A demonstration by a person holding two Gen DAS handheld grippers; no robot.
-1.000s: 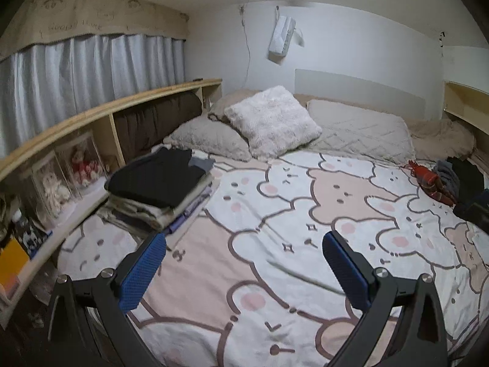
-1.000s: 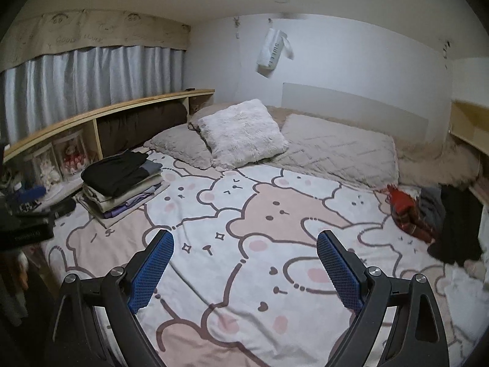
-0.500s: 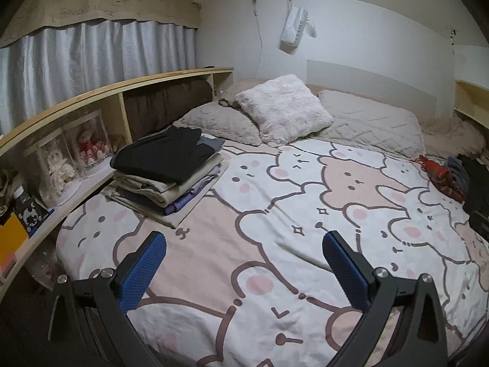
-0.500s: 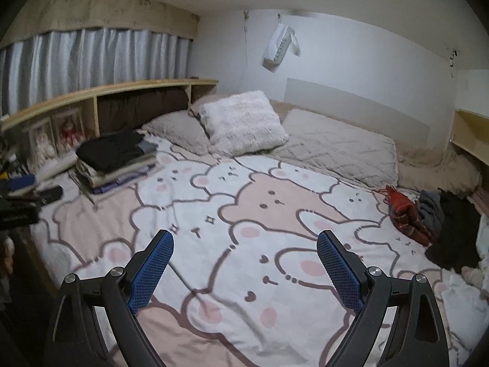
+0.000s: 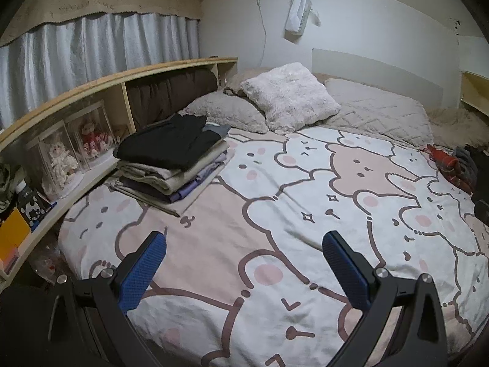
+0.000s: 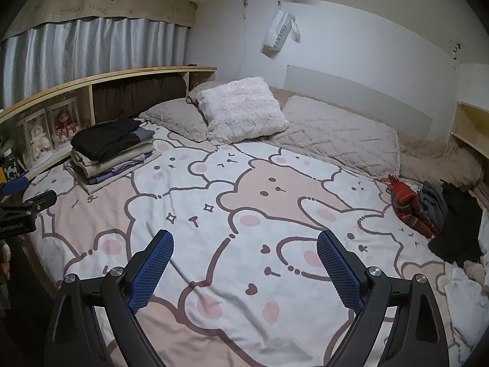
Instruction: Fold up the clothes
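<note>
Left gripper (image 5: 243, 270): black frame, blue textured pads, jaws spread wide, holding nothing, above the near part of the white-and-pink bear-print bedspread (image 5: 275, 214).
Right gripper (image 6: 244, 270): same make, jaws likewise wide apart and empty, over the same bedspread.
Stack of folded clothes (image 5: 174, 165): black garment on top, beige and lilac layers beneath; on the bed's left side beside the pale wooden shelf unit (image 5: 91, 82).
Heap of unfolded clothes (image 6: 428, 211): red plaid, grey and black pieces; at the bed's right edge, well apart from the stack.
Fluffy white cushion (image 6: 241, 110): propped on grey pillows at the head.
</note>
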